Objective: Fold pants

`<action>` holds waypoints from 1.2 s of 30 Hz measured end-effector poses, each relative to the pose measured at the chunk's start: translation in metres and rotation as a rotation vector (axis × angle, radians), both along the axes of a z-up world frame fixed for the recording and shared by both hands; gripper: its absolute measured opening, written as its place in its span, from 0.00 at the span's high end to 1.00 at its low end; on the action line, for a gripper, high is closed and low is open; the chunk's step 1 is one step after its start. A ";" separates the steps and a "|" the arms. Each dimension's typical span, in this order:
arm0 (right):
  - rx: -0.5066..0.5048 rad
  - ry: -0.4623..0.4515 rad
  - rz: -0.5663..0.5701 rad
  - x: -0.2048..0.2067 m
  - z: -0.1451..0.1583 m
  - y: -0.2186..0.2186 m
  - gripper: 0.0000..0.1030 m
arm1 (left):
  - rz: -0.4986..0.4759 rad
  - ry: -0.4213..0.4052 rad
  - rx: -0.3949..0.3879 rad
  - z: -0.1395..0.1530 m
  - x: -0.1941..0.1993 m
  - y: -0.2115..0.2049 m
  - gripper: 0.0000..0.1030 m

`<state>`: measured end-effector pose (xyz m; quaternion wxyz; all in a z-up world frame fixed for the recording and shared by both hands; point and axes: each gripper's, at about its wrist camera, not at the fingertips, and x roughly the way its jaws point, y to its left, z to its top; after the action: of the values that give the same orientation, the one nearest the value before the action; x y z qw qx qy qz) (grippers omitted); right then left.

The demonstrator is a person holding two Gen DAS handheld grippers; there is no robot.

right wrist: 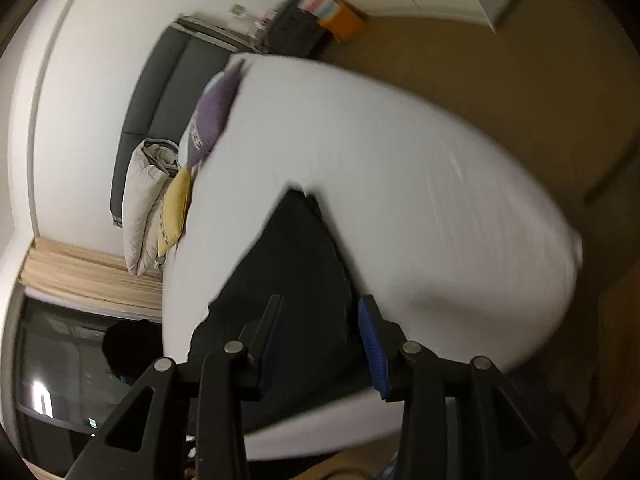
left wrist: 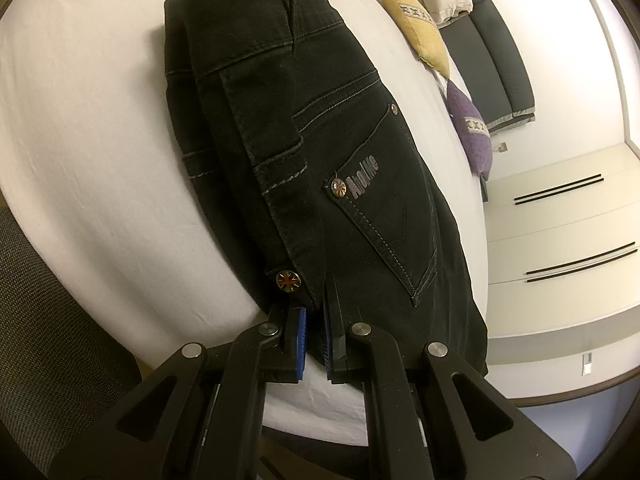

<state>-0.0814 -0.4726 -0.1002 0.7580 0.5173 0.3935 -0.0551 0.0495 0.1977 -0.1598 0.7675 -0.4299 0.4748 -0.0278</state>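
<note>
A: On the white bed [left wrist: 100, 152], the black pants [left wrist: 304, 152] lie already folded into a thick bundle, pocket side up. Their long axis runs straight away from the left gripper [left wrist: 314, 336], toward the pillows [left wrist: 416, 36].

B: And is that gripper holding them?

A: I think so. Its jaws stand narrow, pinching the near edge by the waistband button [left wrist: 288, 280].

B: What about the other side?

A: The right gripper [right wrist: 320, 336] has its jaws spread wide and holds nothing. The picture is blurred, but the dark bundle sits just ahead of it, between the fingers' lines.

B: So which is nearer?

A: The left, touching the cloth. Any last tuck or release would fall to it.
</note>
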 end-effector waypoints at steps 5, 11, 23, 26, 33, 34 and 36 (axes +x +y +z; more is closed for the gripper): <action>0.116 0.011 -0.045 -0.009 -0.021 0.013 0.60 | 0.002 -0.001 -0.007 0.001 -0.002 0.002 0.94; 0.230 0.019 -0.070 -0.005 -0.042 0.021 0.60 | 0.002 -0.006 -0.029 -0.001 -0.004 0.009 0.94; 0.243 -0.024 -0.125 -0.007 -0.055 0.024 0.94 | -0.014 -0.008 -0.026 0.000 -0.001 0.015 0.94; 0.192 -0.040 -0.131 -0.013 -0.045 0.026 0.95 | -0.025 -0.010 -0.006 0.001 0.000 0.014 0.95; 0.156 -0.028 -0.146 -0.023 -0.039 0.031 0.95 | -0.057 -0.011 0.036 0.007 0.003 0.011 0.95; 0.163 -0.015 -0.150 -0.024 -0.045 0.030 0.95 | -0.059 -0.010 0.037 0.008 0.003 0.010 0.95; 0.172 0.008 -0.155 -0.023 -0.059 0.028 0.96 | -0.065 -0.007 0.037 0.008 0.005 0.010 0.95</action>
<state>-0.1044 -0.4447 -0.1595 0.7028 0.6090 0.3585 -0.0816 0.0543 0.2079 -0.1522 0.7755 -0.4000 0.4863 -0.0452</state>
